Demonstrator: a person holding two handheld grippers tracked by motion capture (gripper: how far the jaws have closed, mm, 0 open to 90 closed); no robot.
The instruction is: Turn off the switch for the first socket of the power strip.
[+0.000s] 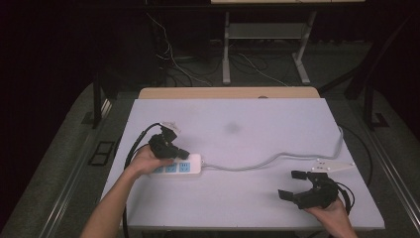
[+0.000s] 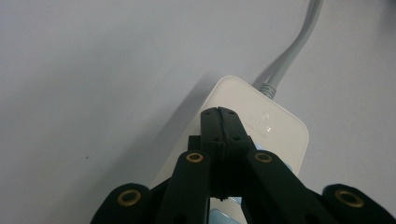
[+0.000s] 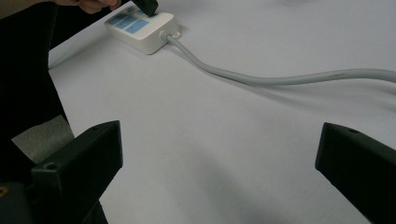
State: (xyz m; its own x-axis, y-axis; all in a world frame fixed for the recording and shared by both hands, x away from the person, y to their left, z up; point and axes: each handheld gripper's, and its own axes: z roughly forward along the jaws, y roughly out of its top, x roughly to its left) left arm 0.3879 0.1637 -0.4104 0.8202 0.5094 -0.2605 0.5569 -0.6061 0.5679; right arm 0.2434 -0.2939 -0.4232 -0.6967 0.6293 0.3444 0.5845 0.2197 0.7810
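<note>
Here a white power strip [image 1: 179,164] lies on the pale worktop [image 1: 247,124], toward its left side, with light blue socket panels along its top. A grey cable [image 1: 267,160] leaves the strip's right end and snakes across the worktop to the right edge. The left gripper [image 1: 182,152], held in the person's left hand [image 1: 148,161], sits over the strip's top face, and in the left gripper view its fingers [image 2: 211,125] are pressed flat against each other with nothing between them, their tips just above the white end of the strip beside the cable's ribbed collar [image 2: 267,88]; I cannot tell whether they touch the casing. A black cable [image 1: 134,146] trails from this gripper off the left edge of the worktop. The right gripper [image 1: 292,184] rests in the person's right hand [image 1: 329,210] near the front right corner of the worktop, well apart from the strip, with its grey three-cornered plate [image 1: 333,166] on top. Its fingers [image 3: 84,158] are spread wide and hold nothing, with bare worktop between them. In the right gripper view the strip lies farther off at the upper left, with the other gripper's tip on its top.
</note>
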